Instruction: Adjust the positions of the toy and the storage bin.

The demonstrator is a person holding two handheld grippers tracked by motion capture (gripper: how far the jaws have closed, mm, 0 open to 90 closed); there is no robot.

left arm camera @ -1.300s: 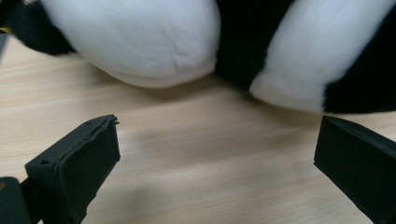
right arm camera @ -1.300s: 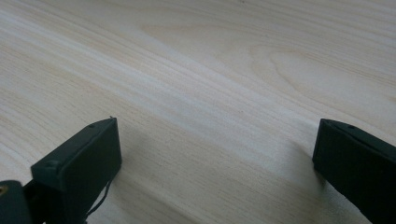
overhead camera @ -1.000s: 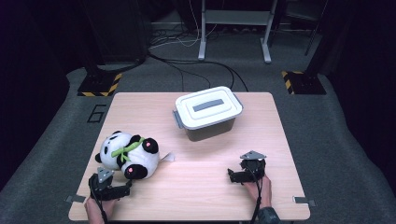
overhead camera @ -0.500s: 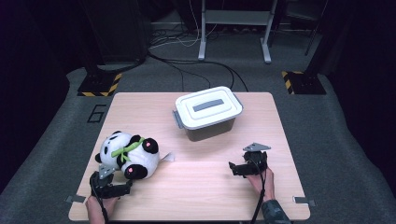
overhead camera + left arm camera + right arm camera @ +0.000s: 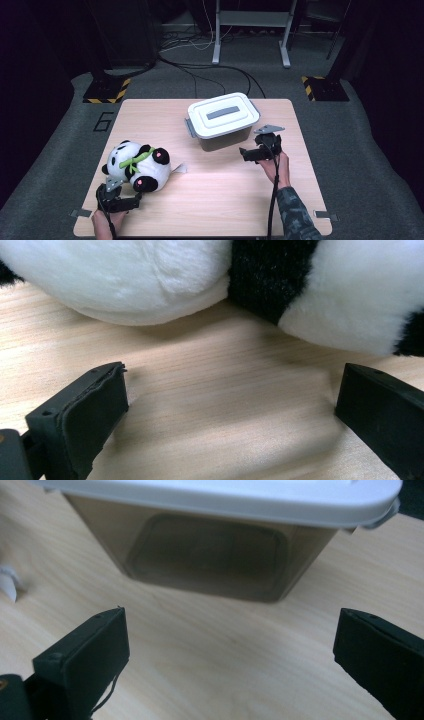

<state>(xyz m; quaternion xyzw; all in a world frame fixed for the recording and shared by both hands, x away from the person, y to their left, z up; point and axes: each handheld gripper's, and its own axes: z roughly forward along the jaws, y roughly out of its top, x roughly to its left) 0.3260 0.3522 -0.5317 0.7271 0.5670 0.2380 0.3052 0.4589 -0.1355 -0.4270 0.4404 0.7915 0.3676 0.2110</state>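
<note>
One wooden counter (image 5: 210,200) carries two loose items: one plush panda (image 5: 137,165) and one lidded container (image 5: 222,122). The panda bears one green ribbon (image 5: 132,161) and one white tag (image 5: 180,169). The container has one white lid (image 5: 222,114), one grey handle inset (image 5: 222,112) and two grey side latches. Two hand-held grippers are present, one left gripper (image 5: 137,201) and one right gripper (image 5: 243,154), each with two black fingers (image 5: 80,420). On the floor beyond stand two yellow-and-black striped base plates (image 5: 106,91).
</note>
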